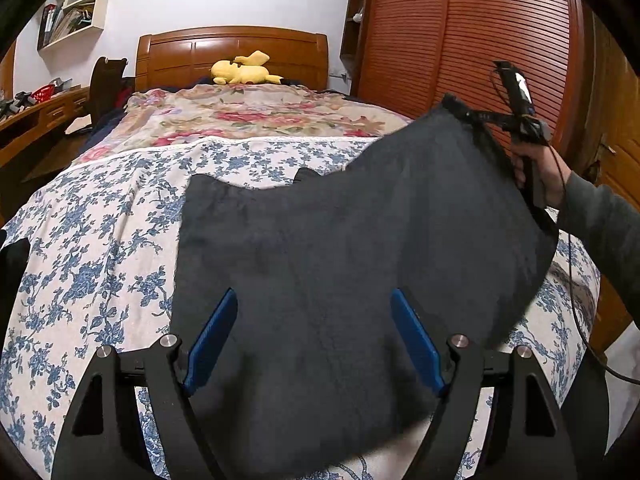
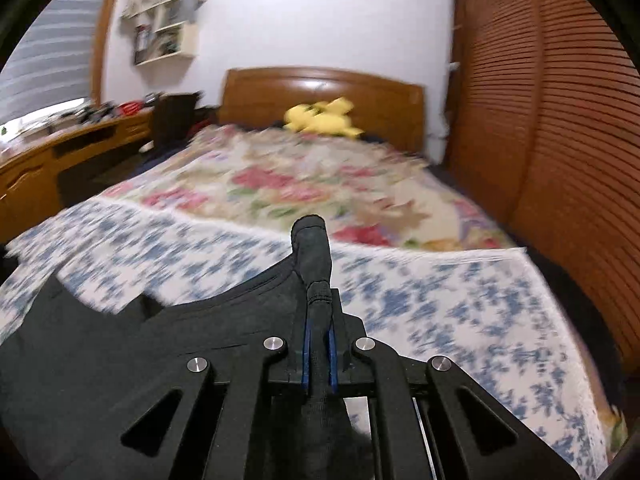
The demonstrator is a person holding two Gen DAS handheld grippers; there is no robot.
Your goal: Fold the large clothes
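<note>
A large dark garment (image 1: 340, 240) is spread on the bed's blue-flowered sheet (image 1: 92, 248). My left gripper (image 1: 314, 332) hovers over the garment's near part, its blue pads (image 1: 212, 344) wide apart and open, pressing on nothing. At the upper right, a person's hand (image 1: 536, 176) holds my right gripper (image 1: 474, 114), which lifts the garment's far right corner off the bed. In the right wrist view, that gripper (image 2: 319, 320) is shut on a bunched fold of the dark garment (image 2: 120, 340), which sticks out past the fingertips.
A red-flowered quilt (image 1: 248, 116) covers the far half of the bed, with a yellow plush toy (image 1: 244, 70) by the wooden headboard (image 1: 232, 52). A slatted wardrobe (image 1: 480, 40) stands along the right. A desk (image 1: 36, 120) and chair (image 1: 106, 84) stand left.
</note>
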